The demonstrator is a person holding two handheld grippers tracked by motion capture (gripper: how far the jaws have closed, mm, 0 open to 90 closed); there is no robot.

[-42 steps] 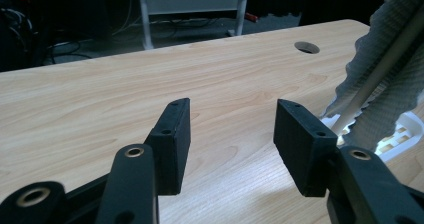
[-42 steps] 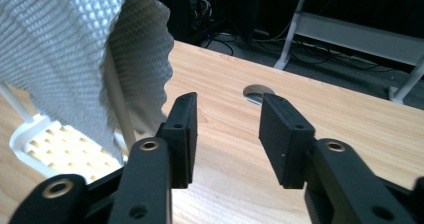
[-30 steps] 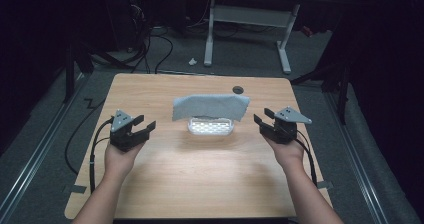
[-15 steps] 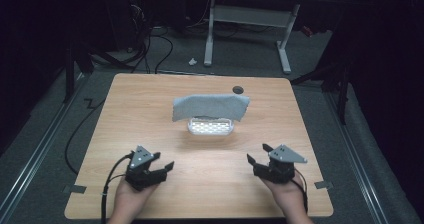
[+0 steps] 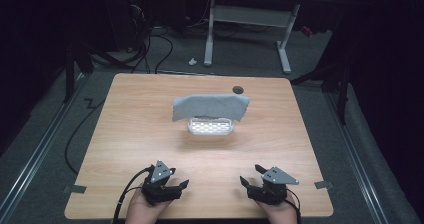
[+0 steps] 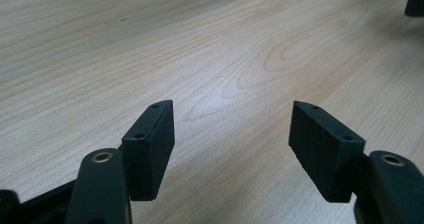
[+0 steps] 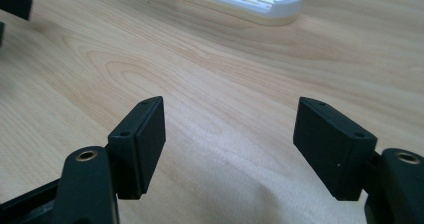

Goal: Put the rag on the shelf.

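Both hands have pulled back to the table's (image 5: 125, 134) near edge, left gripper (image 5: 172, 188) and right gripper (image 5: 252, 186) just opened wide and empty, equally distant from the cloth (image 5: 210, 106) draped left-to-right over the white tray (image 5: 211, 128) far ahead, mid-table.

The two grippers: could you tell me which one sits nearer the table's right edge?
The right gripper, beside the tape tab; the left gripper sits left of centre.

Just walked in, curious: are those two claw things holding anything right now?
Left gripper: jaws open, just opened wider, nothing between them.
Right gripper: jaws open, holding nothing.
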